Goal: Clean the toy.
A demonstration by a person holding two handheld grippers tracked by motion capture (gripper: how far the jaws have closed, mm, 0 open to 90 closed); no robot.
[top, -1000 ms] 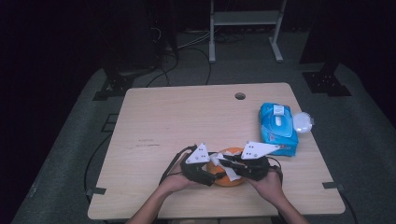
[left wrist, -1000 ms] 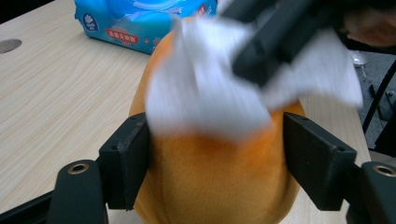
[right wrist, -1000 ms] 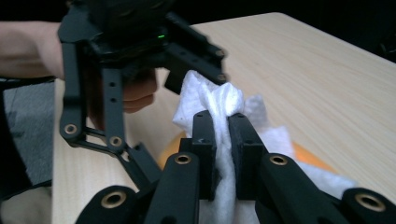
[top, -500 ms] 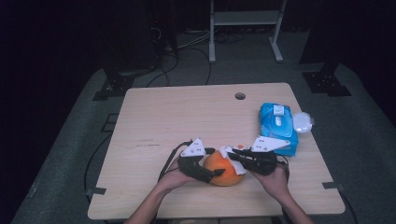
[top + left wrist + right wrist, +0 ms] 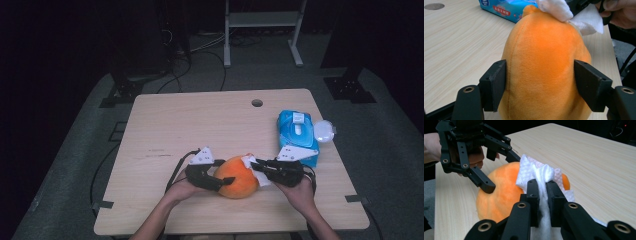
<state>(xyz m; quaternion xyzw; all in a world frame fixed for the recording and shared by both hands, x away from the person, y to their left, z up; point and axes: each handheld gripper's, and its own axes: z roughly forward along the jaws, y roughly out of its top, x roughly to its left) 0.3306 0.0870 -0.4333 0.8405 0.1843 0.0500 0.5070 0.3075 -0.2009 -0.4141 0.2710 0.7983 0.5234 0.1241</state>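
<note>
only chinese characters, too small to read, mark the blue wipes pack [image 5: 506,8].

Looks like a lab or recording studio set up for capture work. Surroundings are dark, walls blacked out. A single light-wood table [image 5: 200,125] stands on a grey floor mat [image 5: 75,165], with a cable hole [image 5: 257,103] in the top. Black cables [image 5: 200,45] trail across the floor behind. A white metal stand frame [image 5: 262,30] sits at the back, black stand feet [image 5: 345,87] at the sides. No household furniture.
</note>
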